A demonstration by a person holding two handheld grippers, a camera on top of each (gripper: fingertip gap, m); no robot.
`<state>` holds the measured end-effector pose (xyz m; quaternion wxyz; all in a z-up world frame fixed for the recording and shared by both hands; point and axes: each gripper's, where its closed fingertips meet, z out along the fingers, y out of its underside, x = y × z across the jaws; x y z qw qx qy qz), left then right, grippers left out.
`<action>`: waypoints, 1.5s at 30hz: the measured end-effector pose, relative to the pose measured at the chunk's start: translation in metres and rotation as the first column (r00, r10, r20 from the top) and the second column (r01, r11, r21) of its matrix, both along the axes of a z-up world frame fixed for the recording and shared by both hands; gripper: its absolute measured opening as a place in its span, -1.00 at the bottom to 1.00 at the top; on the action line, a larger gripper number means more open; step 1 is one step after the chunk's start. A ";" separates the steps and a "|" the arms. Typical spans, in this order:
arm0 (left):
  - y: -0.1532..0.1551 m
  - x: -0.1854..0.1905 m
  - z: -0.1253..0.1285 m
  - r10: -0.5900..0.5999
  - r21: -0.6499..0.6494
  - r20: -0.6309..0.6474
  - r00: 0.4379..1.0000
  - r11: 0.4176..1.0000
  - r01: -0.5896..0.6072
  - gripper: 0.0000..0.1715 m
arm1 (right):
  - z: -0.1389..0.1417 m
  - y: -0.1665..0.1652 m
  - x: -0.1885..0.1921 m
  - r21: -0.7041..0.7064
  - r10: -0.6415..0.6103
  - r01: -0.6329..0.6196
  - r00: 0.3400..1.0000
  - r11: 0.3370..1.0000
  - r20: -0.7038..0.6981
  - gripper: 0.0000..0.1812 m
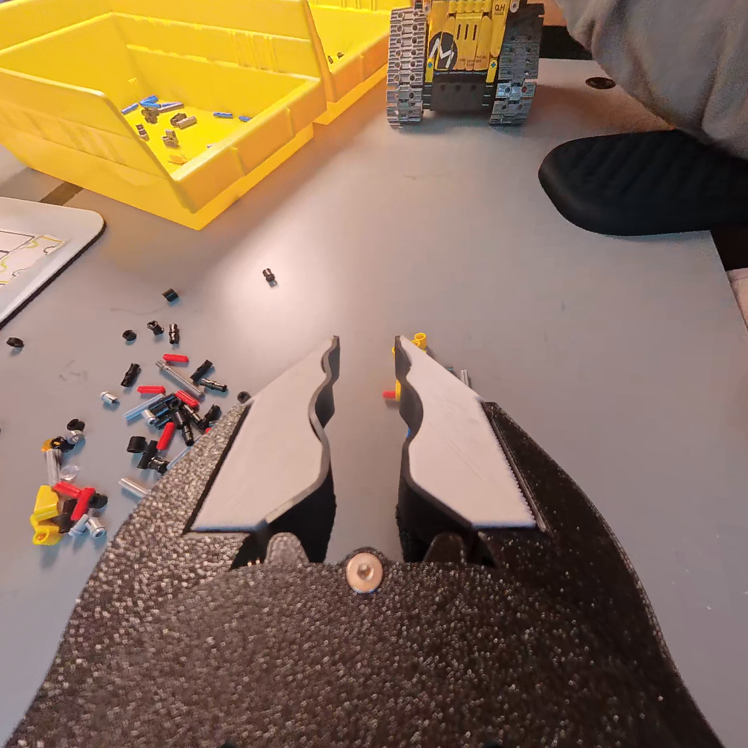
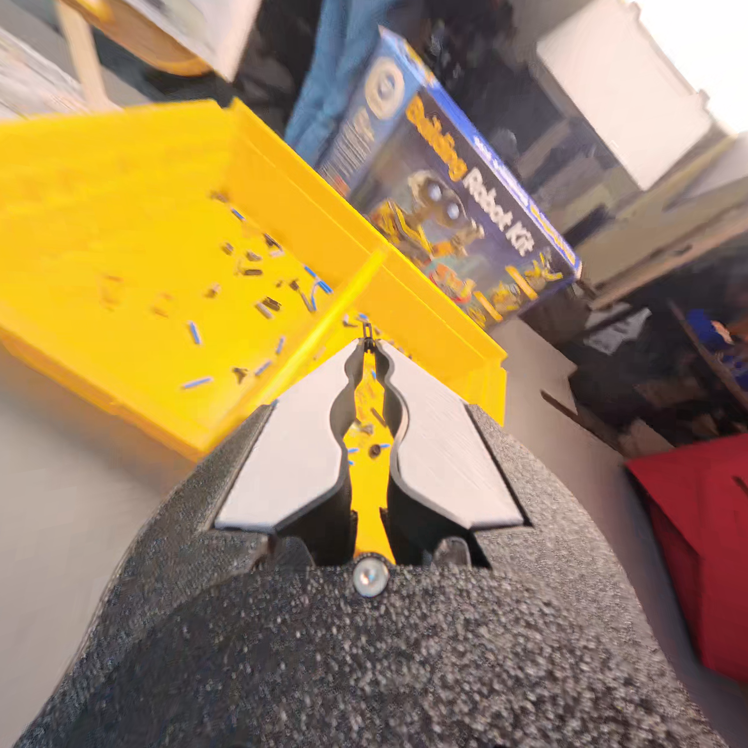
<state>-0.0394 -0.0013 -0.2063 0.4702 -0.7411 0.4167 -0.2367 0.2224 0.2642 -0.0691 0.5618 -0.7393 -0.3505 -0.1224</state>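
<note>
My left gripper [image 1: 366, 344] is open and empty, low over the grey table [image 1: 445, 251]. A pile of small black, red, grey and yellow building pins [image 1: 162, 409] lies just left of its left finger. A few yellow and red pieces [image 1: 398, 388] sit partly hidden under its right finger. My right gripper [image 2: 367, 343] is shut on a small black pin [image 2: 367, 334] and holds it above a yellow bin [image 2: 425, 307]. The neighbouring yellow bin [image 2: 121, 251] to its left holds several blue and dark pins. The right view is blurred.
Two yellow bins [image 1: 226, 170] stand at the far left of the table, a tracked yellow and black toy vehicle [image 1: 461, 64] behind them. A white board [image 1: 48, 243] lies at left, a black rounded pad [image 1: 647, 186] at right. A blue kit box [image 2: 445, 194] and a red bag [image 2: 696, 538] show in the right view. The grippers' ends are close to 40 cm from one another.
</note>
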 end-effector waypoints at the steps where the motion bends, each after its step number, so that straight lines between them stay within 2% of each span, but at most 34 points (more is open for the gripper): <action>1: 0.000 0.000 -0.001 0.002 0.002 -0.007 1.000 1.000 -0.002 -0.69 | -0.006 0.014 0.016 -0.021 -0.052 0.052 0.998 0.998 0.040 -0.97; 6: -0.001 -0.002 -0.001 0.014 0.017 -0.021 1.000 1.000 -0.014 -0.68 | -0.034 0.055 0.058 -0.092 -0.181 0.197 0.971 0.976 0.158 -0.92; 8: 0.000 -0.004 0.000 0.023 0.018 -0.017 1.000 1.000 -0.023 -0.68 | -0.031 0.058 0.059 -0.073 -0.200 0.212 0.969 0.974 0.147 -0.82; 10: 0.002 -0.006 0.001 0.034 0.018 -0.012 0.999 0.999 -0.034 -0.69 | -0.014 0.052 0.052 0.000 -0.196 0.197 0.974 0.980 0.118 -0.81; 11: 0.002 -0.007 0.001 0.036 0.017 -0.009 0.999 0.999 -0.036 -0.69 | -0.007 0.045 0.040 0.019 -0.158 0.157 0.983 0.987 0.098 -0.81; 12: 0.003 -0.008 0.001 0.040 0.015 -0.006 0.999 0.999 -0.040 -0.69 | -0.003 0.034 0.018 0.018 -0.060 0.058 0.996 0.998 0.069 -0.81; 14: 0.004 -0.008 0.000 0.044 0.010 -0.007 0.999 0.999 -0.044 -0.69 | -0.005 -0.004 -0.044 -0.033 0.220 -0.220 0.975 0.975 -0.015 -0.82; 15: 0.004 -0.008 -0.001 0.043 0.007 -0.009 0.999 0.999 -0.043 -0.69 | -0.015 -0.033 -0.077 -0.108 0.378 -0.382 0.924 0.918 -0.060 -0.81; 17: 0.003 -0.007 -0.002 0.041 0.007 -0.013 0.999 0.999 -0.041 -0.69 | -0.043 -0.106 -0.135 -0.271 0.655 -0.672 0.737 0.689 -0.164 -0.78; 19: 0.003 -0.007 -0.002 0.039 0.009 -0.019 0.999 0.999 -0.039 -0.69 | -0.073 -0.174 -0.171 -0.370 0.815 -0.821 0.533 0.434 -0.226 -0.75; 20: 0.003 -0.007 -0.002 0.039 0.011 -0.020 0.999 0.999 -0.039 -0.69 | -0.089 -0.200 -0.183 -0.417 0.854 -0.844 0.460 0.336 -0.242 -0.73; 23: 0.003 -0.009 -0.001 0.045 0.017 -0.021 0.999 0.999 -0.044 -0.69 | -0.130 -0.242 -0.209 -0.499 0.885 -0.847 0.361 0.180 -0.294 -0.72; 26: 0.004 -0.012 0.000 0.055 0.021 -0.023 0.998 0.998 -0.054 -0.69 | -0.157 -0.264 -0.225 -0.556 0.881 -0.824 0.337 0.107 -0.330 -0.72; 28: 0.005 -0.014 0.000 0.061 0.024 -0.023 0.998 0.998 -0.061 -0.69 | -0.170 -0.271 -0.232 -0.588 0.889 -0.802 0.337 0.100 -0.309 -0.73; 29: 0.005 -0.015 0.001 0.063 0.026 -0.021 0.998 0.998 -0.063 -0.69 | -0.174 -0.272 -0.234 -0.600 0.894 -0.793 0.341 0.107 -0.291 -0.79; 30: 0.005 -0.016 0.002 0.065 0.028 -0.020 0.998 0.998 -0.064 -0.69 | -0.178 -0.272 -0.234 -0.610 0.900 -0.783 0.346 0.121 -0.265 -0.94; 32: 0.006 -0.018 0.004 0.070 0.035 -0.020 0.997 0.997 -0.069 -0.69 | -0.177 -0.271 -0.234 -0.611 0.910 -0.781 0.338 0.129 -0.240 -1.00; 34: 0.006 -0.020 0.006 0.074 0.039 -0.020 0.997 0.997 -0.074 -0.68 | -0.161 -0.261 -0.235 -0.569 0.905 -0.806 0.351 0.160 -0.242 -1.00; 37: 0.007 -0.023 0.008 0.079 0.045 -0.022 0.997 0.996 -0.078 -0.68 | -0.115 -0.219 -0.234 -0.447 0.869 -0.839 0.440 0.309 -0.226 -1.00; 39: 0.007 -0.024 0.008 0.080 0.048 -0.026 0.996 0.996 -0.079 -0.68 | -0.090 -0.196 -0.228 -0.393 0.847 -0.838 0.485 0.378 -0.219 -1.00; 40: 0.007 -0.024 0.007 0.081 0.049 -0.032 0.996 0.996 -0.079 -0.68 | -0.084 -0.194 -0.225 -0.392 0.848 -0.840 0.482 0.376 -0.220 -1.00; 42: 0.007 -0.025 0.006 0.083 0.052 -0.043 0.996 0.995 -0.081 -0.68 | -0.092 -0.203 -0.225 -0.437 0.860 -0.838 0.456 0.328 -0.228 -1.00; 44: 0.007 -0.026 0.005 0.084 0.054 -0.052 0.995 0.995 -0.081 -0.68 | -0.117 -0.222 -0.228 -0.520 0.872 -0.814 0.429 0.259 -0.237 -0.80; 45: 0.007 -0.026 0.005 0.085 0.055 -0.056 0.995 0.995 -0.082 -0.68 | -0.133 -0.231 -0.230 -0.559 0.878 -0.796 0.418 0.230 -0.234 -0.80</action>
